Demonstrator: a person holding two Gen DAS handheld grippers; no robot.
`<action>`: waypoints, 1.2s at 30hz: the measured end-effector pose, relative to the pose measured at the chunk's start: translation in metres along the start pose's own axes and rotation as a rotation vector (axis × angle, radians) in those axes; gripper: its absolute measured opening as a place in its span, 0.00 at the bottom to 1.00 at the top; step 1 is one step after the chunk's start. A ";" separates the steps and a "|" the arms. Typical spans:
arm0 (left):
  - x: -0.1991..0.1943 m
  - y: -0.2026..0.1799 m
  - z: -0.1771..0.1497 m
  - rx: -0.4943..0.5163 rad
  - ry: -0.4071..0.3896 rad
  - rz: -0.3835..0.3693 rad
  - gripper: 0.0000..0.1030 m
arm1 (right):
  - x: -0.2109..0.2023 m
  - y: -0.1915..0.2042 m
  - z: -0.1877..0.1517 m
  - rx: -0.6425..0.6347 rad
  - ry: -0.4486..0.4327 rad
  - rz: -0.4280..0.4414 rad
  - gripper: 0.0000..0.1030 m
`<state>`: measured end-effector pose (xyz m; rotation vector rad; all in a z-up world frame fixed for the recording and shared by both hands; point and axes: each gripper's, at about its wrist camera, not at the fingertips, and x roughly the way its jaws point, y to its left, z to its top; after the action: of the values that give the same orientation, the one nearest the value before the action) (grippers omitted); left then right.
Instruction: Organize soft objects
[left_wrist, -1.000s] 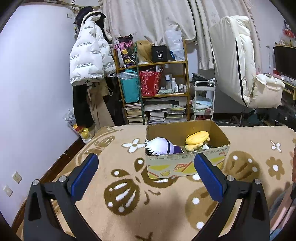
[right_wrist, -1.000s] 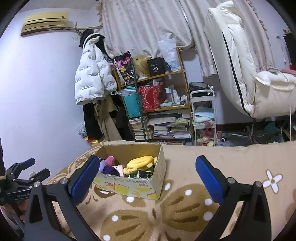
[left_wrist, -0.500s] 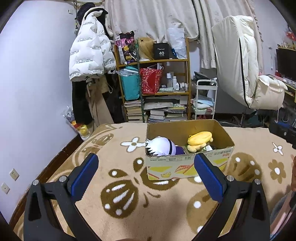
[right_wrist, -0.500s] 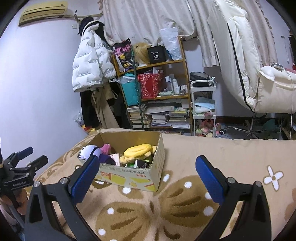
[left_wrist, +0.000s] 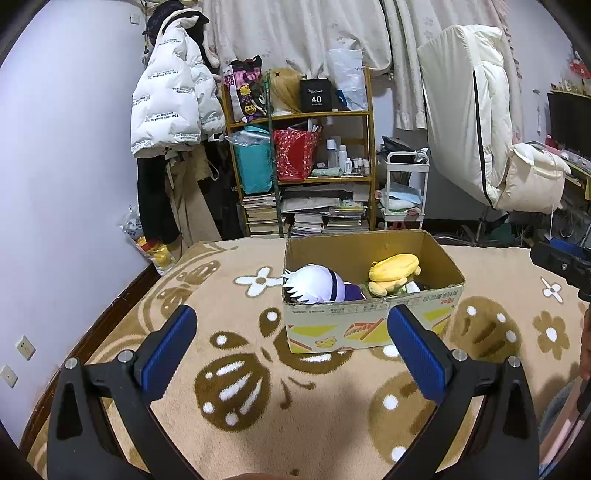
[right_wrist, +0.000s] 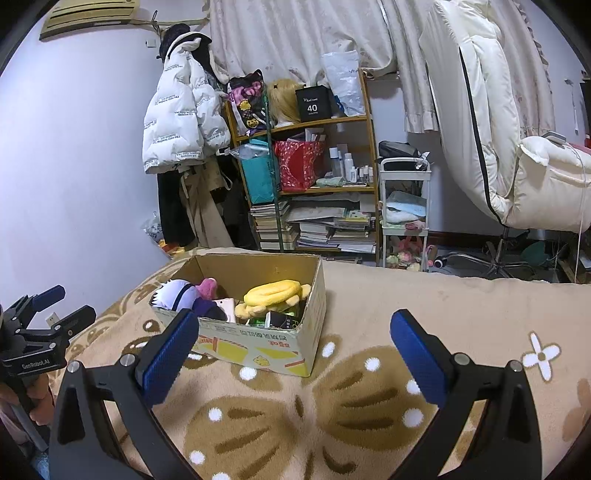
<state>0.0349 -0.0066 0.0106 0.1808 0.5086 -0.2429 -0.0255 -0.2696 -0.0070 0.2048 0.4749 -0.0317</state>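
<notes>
An open cardboard box (left_wrist: 369, 328) stands on the beige patterned blanket (left_wrist: 258, 406). In it lie a white-haired plush doll (left_wrist: 314, 284) and a yellow plush toy (left_wrist: 393, 267). The right wrist view shows the box (right_wrist: 258, 349), the doll (right_wrist: 177, 293), a pink plush (right_wrist: 208, 288) and the yellow plush (right_wrist: 273, 291). My left gripper (left_wrist: 291, 347) is open and empty, in front of the box. My right gripper (right_wrist: 293, 350) is open and empty, to the right of the box. The left gripper also shows at the left edge of the right wrist view (right_wrist: 48, 314).
A wooden shelf (left_wrist: 306, 170) with bags and books stands against the far wall, a white jacket (left_wrist: 173, 99) hangs to its left, a white trolley (left_wrist: 404, 192) and a cream chair (left_wrist: 487, 140) stand to its right. The blanket's left edge drops off near the wall.
Both views have tilted and shifted slightly; the box sits a little lower and closer in the right wrist view. Both grippers stay open and empty.
</notes>
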 end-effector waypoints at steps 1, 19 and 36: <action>0.000 0.000 0.000 0.001 0.001 0.000 0.99 | 0.000 0.000 0.000 -0.001 0.001 0.000 1.00; 0.002 0.001 -0.003 -0.004 0.014 -0.001 0.99 | 0.001 0.001 -0.002 -0.002 0.009 -0.001 1.00; 0.002 0.002 -0.005 -0.014 0.005 0.003 0.99 | 0.001 -0.006 -0.006 0.002 0.015 -0.005 1.00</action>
<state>0.0348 -0.0038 0.0060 0.1683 0.5149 -0.2361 -0.0278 -0.2743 -0.0143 0.2063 0.4908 -0.0359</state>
